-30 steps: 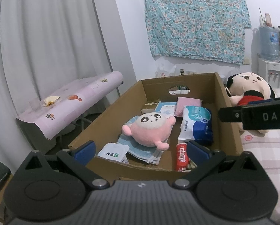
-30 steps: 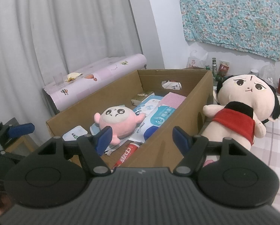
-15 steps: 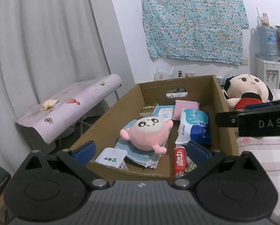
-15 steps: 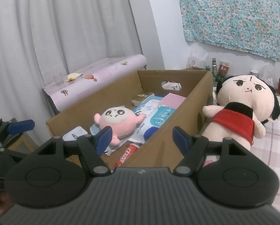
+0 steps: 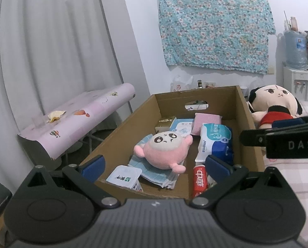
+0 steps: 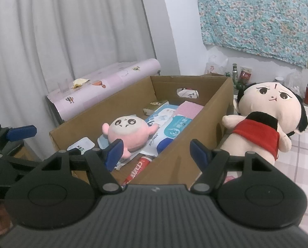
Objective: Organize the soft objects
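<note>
A pink round plush (image 5: 163, 152) lies in an open cardboard box (image 5: 120, 132), on a blue striped cloth (image 5: 154, 171), beside a blue wipes pack (image 5: 214, 142) and a pink sponge (image 5: 207, 122). The plush (image 6: 129, 133) and the box (image 6: 174, 163) also show in the right wrist view. A big doll in a red top (image 6: 263, 119) sits outside the box to its right, on a checked sheet; it also shows in the left wrist view (image 5: 274, 108). My left gripper (image 5: 154, 164) is open and empty at the box's near edge. My right gripper (image 6: 157, 152) is open and empty above the near right corner.
A red toothpaste tube (image 5: 199, 180), a white packet (image 5: 124, 177) and small cartons lie in the box. A pink rolled mat on a stand (image 5: 77, 122) stands left of the box. A water dispenser (image 5: 295, 62) stands at the back right. Grey curtains hang at the left.
The left gripper has drawn back and risen a little, so the box looks slightly farther. The right gripper has hardly moved. Nothing was picked up.
</note>
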{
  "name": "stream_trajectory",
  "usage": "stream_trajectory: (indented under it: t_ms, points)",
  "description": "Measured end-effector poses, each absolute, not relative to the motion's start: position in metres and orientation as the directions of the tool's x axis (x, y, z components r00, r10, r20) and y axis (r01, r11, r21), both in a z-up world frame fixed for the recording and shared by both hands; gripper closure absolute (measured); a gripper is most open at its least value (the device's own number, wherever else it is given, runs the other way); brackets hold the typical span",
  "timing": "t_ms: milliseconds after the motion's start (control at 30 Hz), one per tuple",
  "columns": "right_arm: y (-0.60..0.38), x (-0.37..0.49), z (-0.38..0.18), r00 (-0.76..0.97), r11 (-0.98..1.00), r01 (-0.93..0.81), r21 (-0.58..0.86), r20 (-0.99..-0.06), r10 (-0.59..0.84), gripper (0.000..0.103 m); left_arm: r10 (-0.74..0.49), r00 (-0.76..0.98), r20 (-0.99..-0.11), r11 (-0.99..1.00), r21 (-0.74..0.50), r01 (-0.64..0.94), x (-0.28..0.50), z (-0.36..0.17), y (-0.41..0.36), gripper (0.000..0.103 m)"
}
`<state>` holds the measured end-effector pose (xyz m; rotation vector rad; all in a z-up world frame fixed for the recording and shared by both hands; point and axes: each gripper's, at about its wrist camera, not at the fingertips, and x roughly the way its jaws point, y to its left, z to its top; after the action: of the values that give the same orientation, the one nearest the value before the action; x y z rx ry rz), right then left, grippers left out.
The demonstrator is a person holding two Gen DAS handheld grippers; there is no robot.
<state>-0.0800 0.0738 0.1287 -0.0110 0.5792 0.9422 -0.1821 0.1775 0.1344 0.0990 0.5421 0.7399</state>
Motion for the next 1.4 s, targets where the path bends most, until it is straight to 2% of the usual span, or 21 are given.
stream_trajectory:
  t_ms: [1400]
  points:
    - [0.080,-0.078,0.121,0.425,0.593,-0.766,0.249,-0.496,0.757,0.031,0.662,0.612,-0.431,0.744,0.280,-0.607,-0.182,0.127,0.177,0.000]
